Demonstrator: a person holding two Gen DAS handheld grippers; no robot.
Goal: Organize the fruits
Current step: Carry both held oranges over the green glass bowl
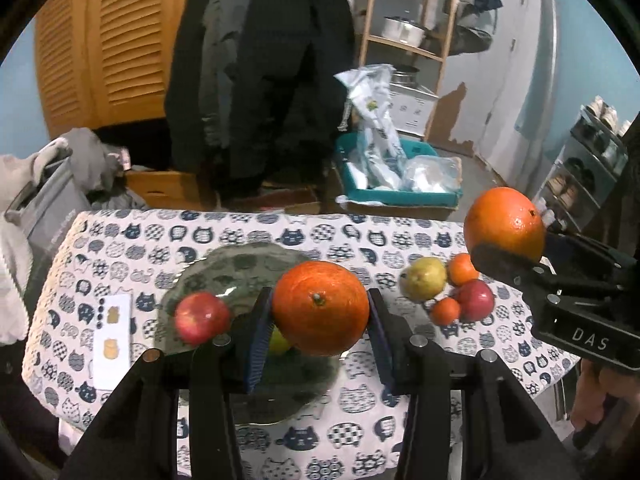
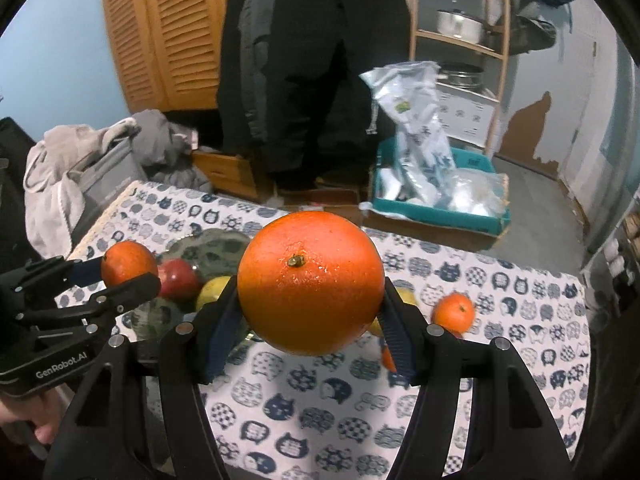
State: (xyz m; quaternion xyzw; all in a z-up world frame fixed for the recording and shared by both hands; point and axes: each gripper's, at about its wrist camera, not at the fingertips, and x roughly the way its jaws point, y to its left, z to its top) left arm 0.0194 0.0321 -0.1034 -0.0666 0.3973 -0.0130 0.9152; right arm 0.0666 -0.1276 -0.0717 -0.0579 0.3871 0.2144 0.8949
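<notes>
Left wrist camera sits just behind its own fingers, above the near edge of the tabletop, facing the far wall and tilted slightly down; the glass plate lies close below and the right gripper enters from the right. Right wrist camera looks the same way from further right, equally near, with the left gripper at its left edge. Both views share the cat-print tabletop, the plate, the loose fruit, the teal crate and the wooden shelf beyond.
</notes>
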